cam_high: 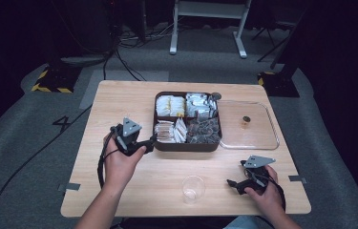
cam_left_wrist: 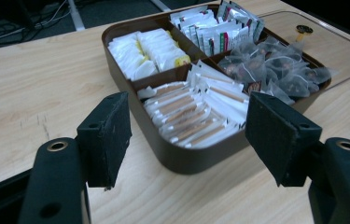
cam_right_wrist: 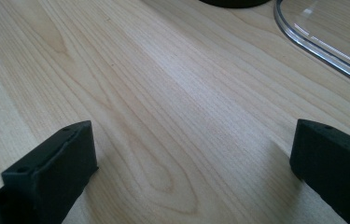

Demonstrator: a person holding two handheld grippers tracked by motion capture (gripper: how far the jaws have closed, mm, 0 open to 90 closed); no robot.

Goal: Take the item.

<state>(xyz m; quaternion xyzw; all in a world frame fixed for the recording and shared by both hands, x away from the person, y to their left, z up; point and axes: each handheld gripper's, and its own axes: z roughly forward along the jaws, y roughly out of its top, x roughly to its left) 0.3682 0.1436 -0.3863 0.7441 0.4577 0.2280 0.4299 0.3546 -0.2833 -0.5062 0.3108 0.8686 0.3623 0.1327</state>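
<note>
Hovering the left gripper [cam_left_wrist: 189, 135], jaws open and empty, over the dark brown compartment box's [cam_left_wrist: 196, 161] white stick sachets [cam_left_wrist: 196, 116]; next it probably needs lowering. Right gripper [cam_right_wrist: 191, 172] rests open too.

Clear cup [cam_high: 193, 189] near the table [cam_high: 119, 102] edge — clear lid [cam_high: 257, 138] farther back.

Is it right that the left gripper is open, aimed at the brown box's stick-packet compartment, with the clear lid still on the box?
Not the lid part. The high view shows the clear lid lying flat on the table beside the brown box. The rest stands: the left gripper is open, aimed at the stick packets.
</note>
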